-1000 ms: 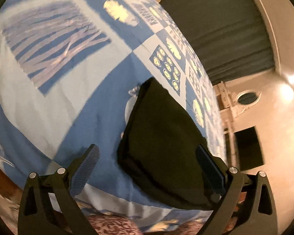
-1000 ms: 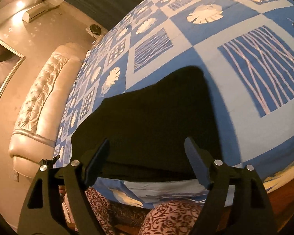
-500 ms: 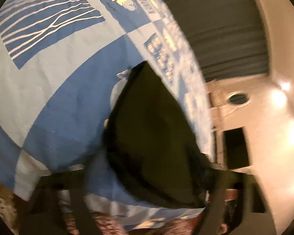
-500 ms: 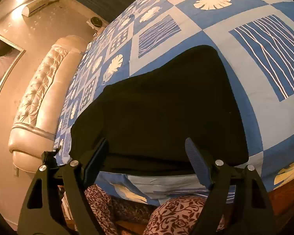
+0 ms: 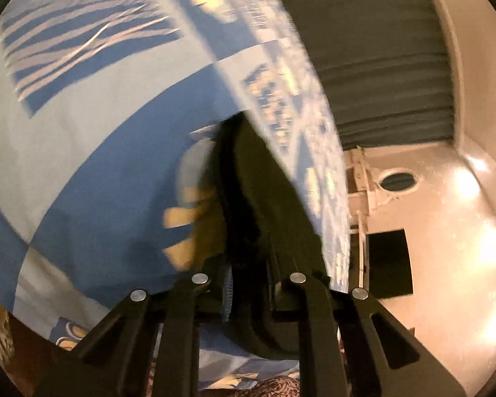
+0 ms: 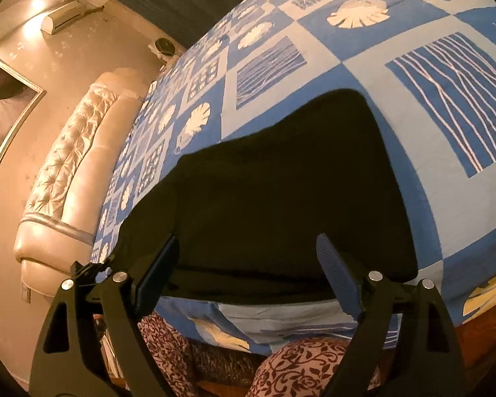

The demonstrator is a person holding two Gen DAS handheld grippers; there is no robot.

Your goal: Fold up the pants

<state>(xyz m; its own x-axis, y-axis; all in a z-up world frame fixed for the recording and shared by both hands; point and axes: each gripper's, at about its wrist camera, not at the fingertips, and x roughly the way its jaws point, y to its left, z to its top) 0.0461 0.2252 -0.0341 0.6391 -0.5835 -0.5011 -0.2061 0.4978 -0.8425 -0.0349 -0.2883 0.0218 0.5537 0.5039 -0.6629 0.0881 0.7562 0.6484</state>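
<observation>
The black folded pants (image 6: 281, 182) lie on the blue and white patterned bedspread (image 6: 413, 152) near the bed's front edge. In the left wrist view my left gripper (image 5: 248, 274) has its jaws closing. They pinch the near side edge of the pants (image 5: 264, 205), and the cloth stands up in a bunched ridge between the pads. My right gripper (image 6: 248, 244) hangs over the pants' near edge with its jaws opening wide. The black cloth lies beneath them and the pads do not press on it.
A padded cream headboard (image 6: 66, 165) runs along the bed's left side, with a framed picture (image 6: 3, 106) on the wall. A dark curtain (image 5: 380, 66) hangs behind the bed. A person's patterned trouser legs (image 6: 297, 364) stand at the front edge.
The left gripper went from wide open to closed on the pants' side edge, which now rises in a ridge. The right gripper's jaws spread a little wider.
</observation>
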